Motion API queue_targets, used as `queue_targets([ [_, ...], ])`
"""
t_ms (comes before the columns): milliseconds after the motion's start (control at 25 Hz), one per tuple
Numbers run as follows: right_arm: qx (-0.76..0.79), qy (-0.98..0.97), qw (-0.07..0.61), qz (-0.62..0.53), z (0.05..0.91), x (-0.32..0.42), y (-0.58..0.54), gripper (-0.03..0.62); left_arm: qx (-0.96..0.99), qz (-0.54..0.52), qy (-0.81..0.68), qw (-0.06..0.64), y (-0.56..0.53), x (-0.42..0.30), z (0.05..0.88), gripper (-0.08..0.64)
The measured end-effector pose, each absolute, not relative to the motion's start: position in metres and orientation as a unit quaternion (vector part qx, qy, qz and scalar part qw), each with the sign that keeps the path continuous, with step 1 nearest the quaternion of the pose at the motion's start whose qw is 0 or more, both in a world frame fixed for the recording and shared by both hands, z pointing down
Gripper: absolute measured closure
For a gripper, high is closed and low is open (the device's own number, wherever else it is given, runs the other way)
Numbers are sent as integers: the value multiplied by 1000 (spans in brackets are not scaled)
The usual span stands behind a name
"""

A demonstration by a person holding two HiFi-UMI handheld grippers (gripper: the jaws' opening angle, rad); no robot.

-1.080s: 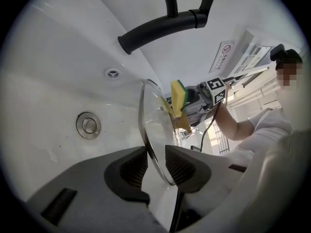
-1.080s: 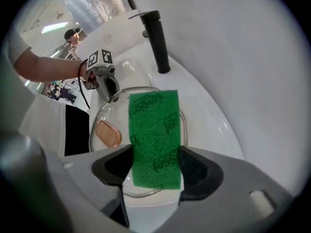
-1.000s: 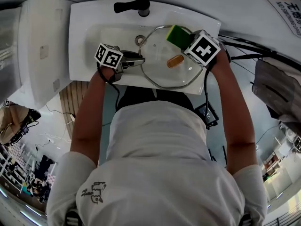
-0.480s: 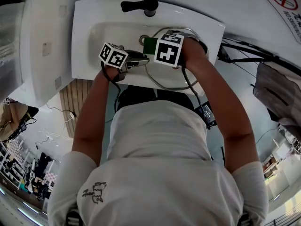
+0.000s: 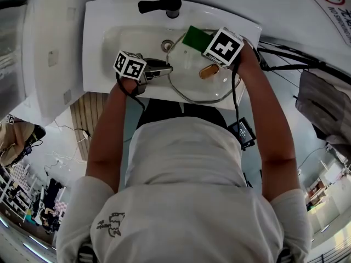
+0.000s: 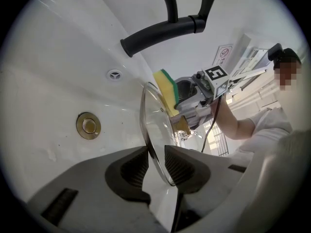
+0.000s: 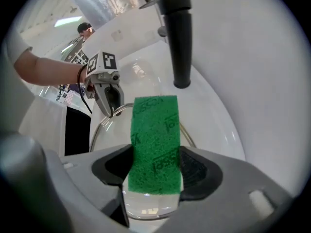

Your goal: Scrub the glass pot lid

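Right tool (image 7: pixel 154 165) is clamped on the sponge (image 7: pixel 155 130), pointed down at the lid (image 5: pixel 192 84) just below; lid's left rim is pinched by left tool (image 6: pixel 155 161).

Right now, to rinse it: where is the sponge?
Head view, top centre: the sponge, clamped in the jaws of the right gripper, rests against the lid near the tap.

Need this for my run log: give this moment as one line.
left gripper: shut on glass pot lid rim | right gripper: shut on sponge, against lid | lid: tilted over sink
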State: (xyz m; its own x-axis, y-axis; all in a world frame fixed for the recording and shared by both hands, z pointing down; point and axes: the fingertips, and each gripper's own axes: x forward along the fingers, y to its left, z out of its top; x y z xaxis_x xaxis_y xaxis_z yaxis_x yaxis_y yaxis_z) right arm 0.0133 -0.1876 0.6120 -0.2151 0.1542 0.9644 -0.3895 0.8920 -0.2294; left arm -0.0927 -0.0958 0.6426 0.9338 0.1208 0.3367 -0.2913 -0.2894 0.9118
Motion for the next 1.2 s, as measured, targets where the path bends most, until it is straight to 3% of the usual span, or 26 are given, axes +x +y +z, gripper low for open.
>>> queue_targets([
  [480,193,-706,595,332,627,142,-199,302,785,172,-68,591,-99,-91,643,454],
  [720,156,-747,559,323,602,78,-187,301,782,178,-68,593,-97,-91,642,453],
  [880,99,-766,576,268,600,24,-172,299,782,181,-69,592,-97,-91,643,453],
  [1200,129,-765,558,294,608,47,-176,301,783,170,-75,594,-98,-91,642,453],
])
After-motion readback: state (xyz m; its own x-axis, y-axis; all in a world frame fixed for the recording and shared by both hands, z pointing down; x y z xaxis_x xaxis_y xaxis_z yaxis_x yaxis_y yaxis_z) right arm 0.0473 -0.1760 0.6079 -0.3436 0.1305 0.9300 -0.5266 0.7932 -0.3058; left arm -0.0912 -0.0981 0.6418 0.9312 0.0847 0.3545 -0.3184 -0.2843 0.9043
